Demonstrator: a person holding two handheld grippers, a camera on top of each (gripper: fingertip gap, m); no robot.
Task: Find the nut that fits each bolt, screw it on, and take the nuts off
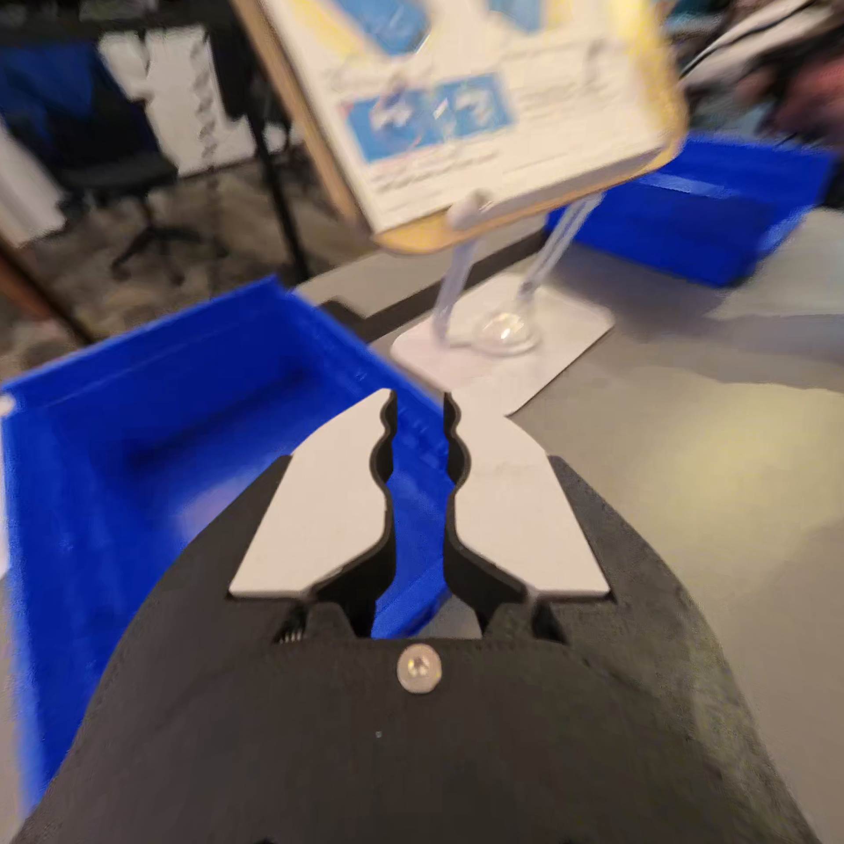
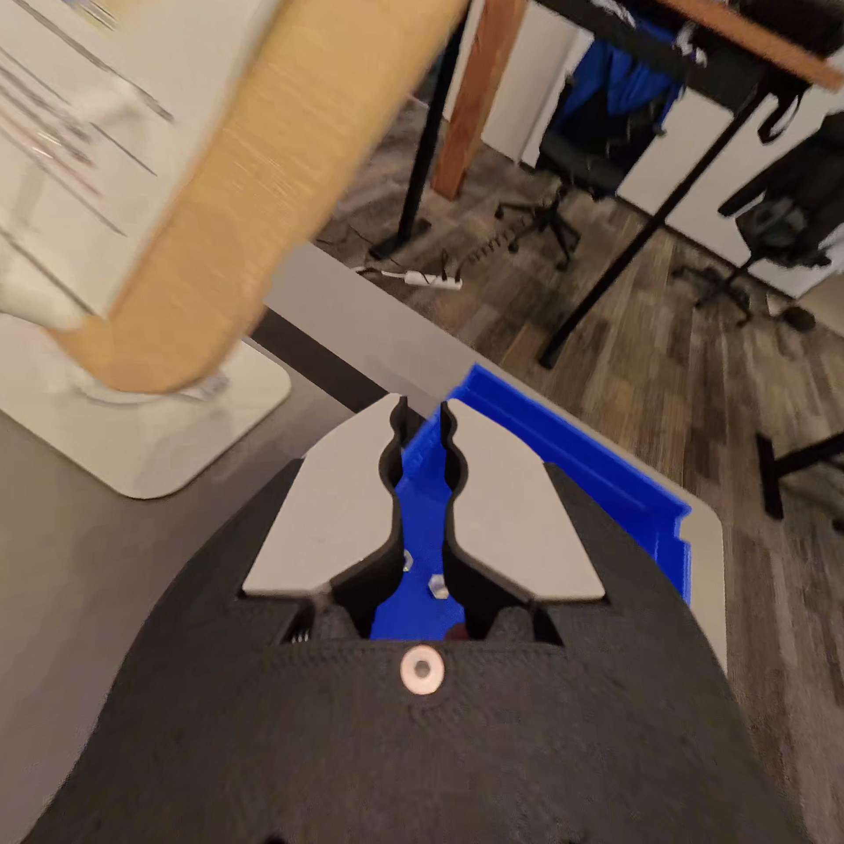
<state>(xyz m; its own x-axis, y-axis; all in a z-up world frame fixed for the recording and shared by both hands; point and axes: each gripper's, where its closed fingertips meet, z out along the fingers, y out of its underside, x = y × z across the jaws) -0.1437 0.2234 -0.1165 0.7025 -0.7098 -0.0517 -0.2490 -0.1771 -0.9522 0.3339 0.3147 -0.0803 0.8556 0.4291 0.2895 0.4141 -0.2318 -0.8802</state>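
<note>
1. Office surroundings fill the background: wood-look floor [image 2: 639, 365], black swivel chairs [image 2: 571, 182], dark desk legs and a white power strip [image 2: 424, 278] lying on the floor.
2. Up front, a grey tabletop [image 1: 685, 456] carries two blue plastic bins and a clear stand on a white base plate [image 1: 502, 347].
3. That stand props up a tan-edged board [image 1: 479, 114] with a printed sheet on it, tilted and blurred in both views.
4. One blue bin [image 1: 160, 456] sits to the left of the base plate; its inside looks bare where it shows.
5. A second blue bin [image 2: 571, 456] sits at the tabletop's right edge; the same bin probably shows far right in the left wrist view.
6. Two small clear hex nuts [image 2: 436, 584] lie on this second bin's floor, close together, glimpsed between the gripper fingers.
7. Left gripper [image 1: 418, 402] hangs above the near rim of the first bin, fingers parted with a plain gap and nothing between them.
8. Right gripper [image 2: 422, 406] hovers over the second bin, fingers likewise slightly apart and gripping nothing; the nuts lie below, untouched.
9. No bolts can be made out in either view.
</note>
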